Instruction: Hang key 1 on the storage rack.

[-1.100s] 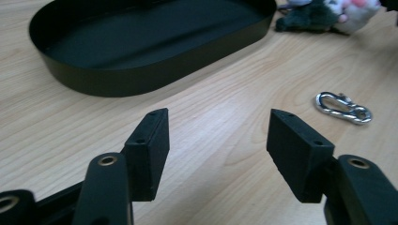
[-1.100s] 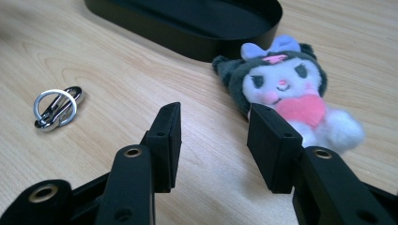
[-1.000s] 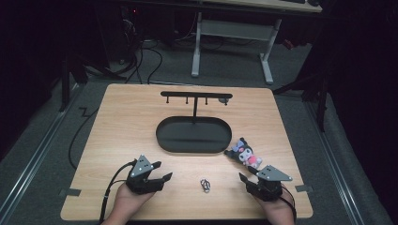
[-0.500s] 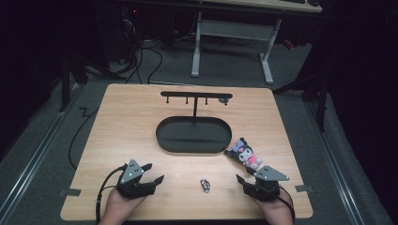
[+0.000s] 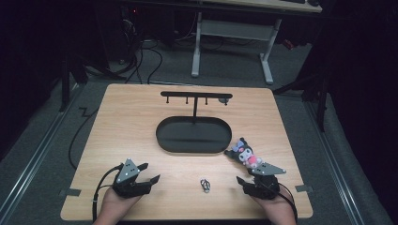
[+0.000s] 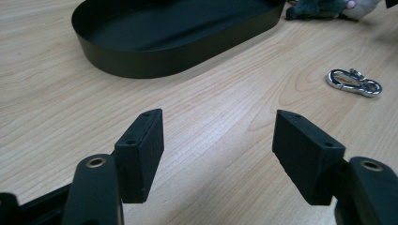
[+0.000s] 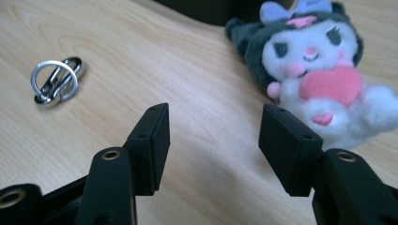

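A small plush toy (image 5: pixel 245 153) with a black hood, white face and pink heart lies on the wooden table right of a black oval tray (image 5: pixel 193 135); it is also in the right gripper view (image 7: pixel 314 70). A silver key ring with a clip (image 5: pixel 205 185) lies near the front edge, between both hands, and shows again (image 6: pixel 354 82) (image 7: pixel 56 80). My left gripper (image 5: pixel 149 178) rests open at the front left with nothing between its jaws (image 6: pixel 218 150). My right gripper (image 5: pixel 244 183) sits at the front right, just before the plush; its jaws have just been opening and stand apart, empty (image 7: pixel 213 145).
A black T-shaped hanger stand (image 5: pixel 195 99) with small hooks rises from the tray's far end. The table (image 5: pixel 131 122) stands on a grey floor, with cables and a desk frame beyond it. A cable (image 5: pixel 101 187) trails from the left gripper.
My left gripper has slid back toward the table's front edge and a little left. The right hand has kept its place.
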The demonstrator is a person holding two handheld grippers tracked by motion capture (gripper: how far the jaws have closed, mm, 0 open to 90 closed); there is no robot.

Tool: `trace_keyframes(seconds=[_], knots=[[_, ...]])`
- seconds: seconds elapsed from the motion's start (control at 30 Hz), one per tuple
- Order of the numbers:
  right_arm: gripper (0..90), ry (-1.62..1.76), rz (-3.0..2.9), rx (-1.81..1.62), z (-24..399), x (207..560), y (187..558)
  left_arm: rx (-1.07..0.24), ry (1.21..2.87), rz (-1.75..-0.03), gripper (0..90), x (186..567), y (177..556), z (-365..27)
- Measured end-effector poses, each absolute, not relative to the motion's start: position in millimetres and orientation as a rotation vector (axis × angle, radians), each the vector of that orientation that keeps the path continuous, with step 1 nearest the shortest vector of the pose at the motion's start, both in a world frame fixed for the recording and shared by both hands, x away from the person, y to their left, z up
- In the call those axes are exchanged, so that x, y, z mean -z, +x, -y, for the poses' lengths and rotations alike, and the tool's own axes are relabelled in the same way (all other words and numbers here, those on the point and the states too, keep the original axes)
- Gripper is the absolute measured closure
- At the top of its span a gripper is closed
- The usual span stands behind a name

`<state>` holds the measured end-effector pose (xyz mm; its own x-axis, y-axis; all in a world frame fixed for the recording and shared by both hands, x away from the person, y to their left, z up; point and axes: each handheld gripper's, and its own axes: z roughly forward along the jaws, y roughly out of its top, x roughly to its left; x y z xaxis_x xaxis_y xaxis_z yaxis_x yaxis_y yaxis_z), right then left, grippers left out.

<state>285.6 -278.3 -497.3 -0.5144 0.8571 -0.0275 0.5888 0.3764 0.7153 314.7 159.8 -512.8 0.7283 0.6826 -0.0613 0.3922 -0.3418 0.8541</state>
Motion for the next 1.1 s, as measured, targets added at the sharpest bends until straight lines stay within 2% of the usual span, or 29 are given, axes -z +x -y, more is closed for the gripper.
trace_keyframes(seconds=[0.77,1.1], knots=[[40.6,1.218,-2.487,-0.631,278.2,487.9,288.4,-0.354,1.991,-0.767,34.9,512.6,312.7,-153.6],[39.0,1.325,-2.542,-0.528,283.4,487.6,295.2,-0.347,2.0,-0.749,34.6,513.2,311.8,-152.5]])
